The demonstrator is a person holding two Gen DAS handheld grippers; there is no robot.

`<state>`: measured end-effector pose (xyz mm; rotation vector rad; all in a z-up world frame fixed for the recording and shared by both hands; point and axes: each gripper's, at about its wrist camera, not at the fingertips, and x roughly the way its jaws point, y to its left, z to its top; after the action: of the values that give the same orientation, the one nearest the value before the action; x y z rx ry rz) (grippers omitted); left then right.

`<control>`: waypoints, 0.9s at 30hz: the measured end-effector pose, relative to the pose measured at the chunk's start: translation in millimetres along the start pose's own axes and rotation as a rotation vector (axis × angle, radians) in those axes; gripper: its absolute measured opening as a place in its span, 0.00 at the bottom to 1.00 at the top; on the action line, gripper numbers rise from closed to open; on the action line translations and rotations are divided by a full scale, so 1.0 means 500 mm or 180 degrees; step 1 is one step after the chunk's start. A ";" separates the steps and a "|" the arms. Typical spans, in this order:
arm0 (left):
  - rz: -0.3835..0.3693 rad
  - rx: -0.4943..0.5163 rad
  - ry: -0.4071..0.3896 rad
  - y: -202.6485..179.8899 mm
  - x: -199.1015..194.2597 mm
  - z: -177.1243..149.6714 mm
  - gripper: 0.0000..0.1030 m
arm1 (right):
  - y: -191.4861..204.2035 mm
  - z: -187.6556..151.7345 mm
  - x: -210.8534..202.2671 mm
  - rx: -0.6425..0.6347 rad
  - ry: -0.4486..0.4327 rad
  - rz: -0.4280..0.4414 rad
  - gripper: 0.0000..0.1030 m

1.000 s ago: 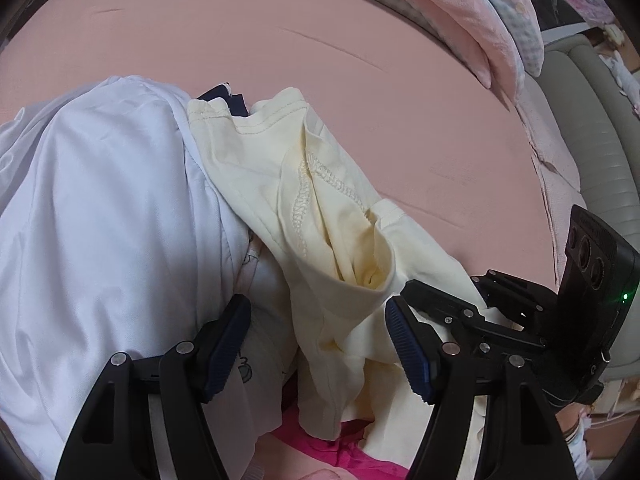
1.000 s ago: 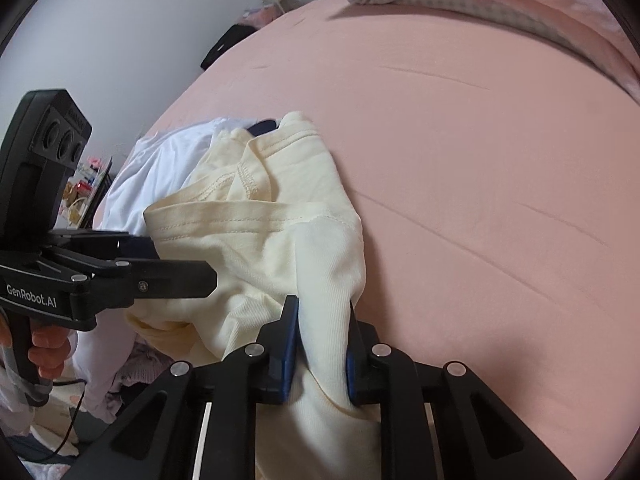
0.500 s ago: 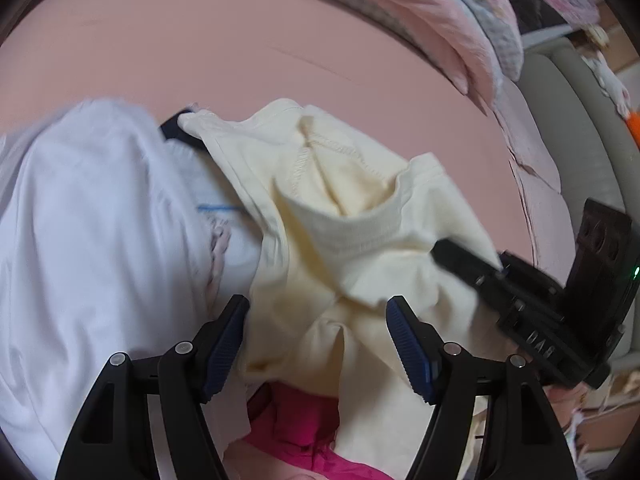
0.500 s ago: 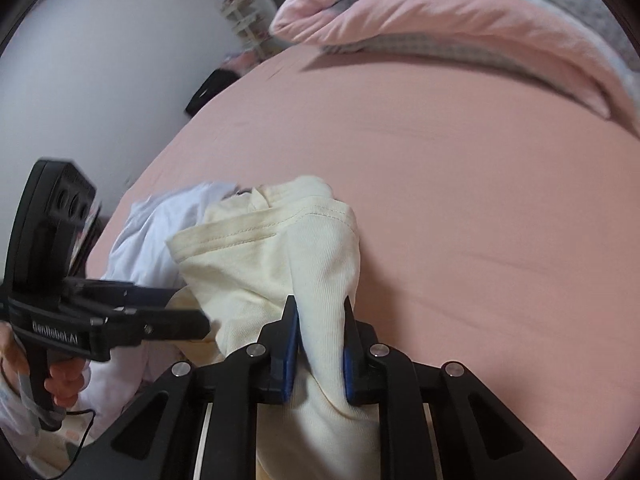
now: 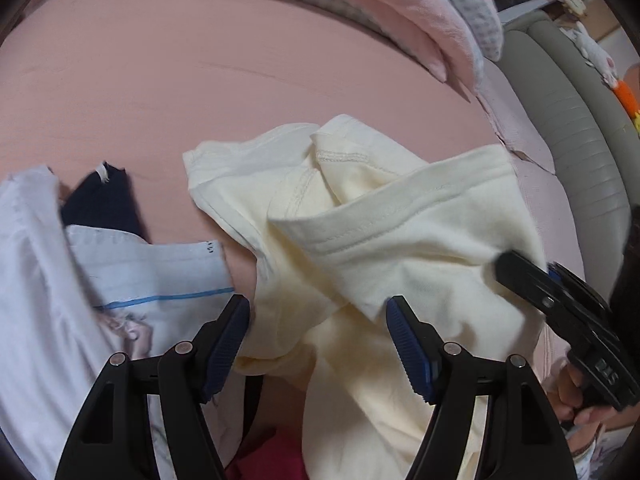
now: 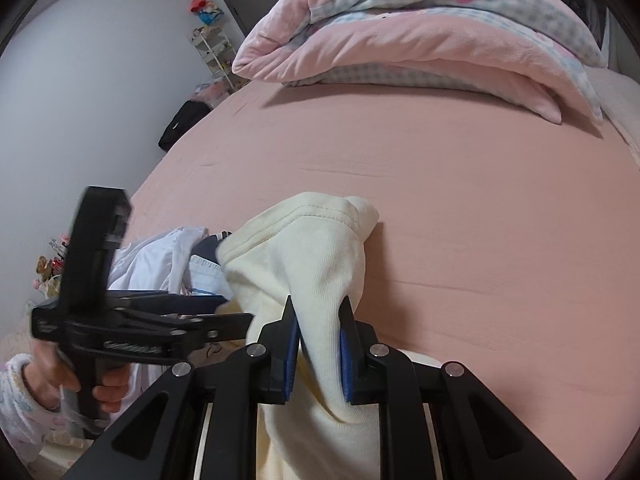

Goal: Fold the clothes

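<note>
A cream garment [image 5: 400, 232] hangs bunched over the pink bed sheet [image 5: 200, 80]. My right gripper [image 6: 319, 320] is shut on a fold of this cream garment [image 6: 320, 248] and holds it up off the sheet. That right gripper [image 5: 552, 292] also shows at the right edge of the left wrist view. My left gripper [image 5: 318, 340] is open above the garment's lower folds, and its blue pads do not press the cloth. From the right wrist view, the left gripper [image 6: 236, 316] reaches in beside the cloth, held by a hand.
A pile lies at the left: a white garment [image 5: 32, 300], a pale blue striped cloth [image 5: 152, 268] and a navy piece [image 5: 104, 204]. Magenta cloth [image 5: 276, 460] shows below. A folded pink quilt [image 6: 420, 40] sits at the bed's far end, a grey padded headboard [image 5: 580, 160] at the right.
The right gripper has risen with the cream garment and drawn it right, off the white pile. The navy and striped cloths are now uncovered. The left gripper has shifted sideways, still open.
</note>
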<state>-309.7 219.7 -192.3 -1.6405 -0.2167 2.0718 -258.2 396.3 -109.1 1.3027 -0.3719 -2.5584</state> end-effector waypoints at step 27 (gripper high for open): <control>0.0415 0.0074 -0.0060 0.028 -0.022 0.012 0.06 | -0.033 0.041 -0.029 -0.0114 -0.0234 -0.1243 0.14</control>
<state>-317.8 203.5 -187.0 -1.6616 -0.0937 2.1782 -268.6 419.0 -92.2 1.3863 -0.0880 -2.9206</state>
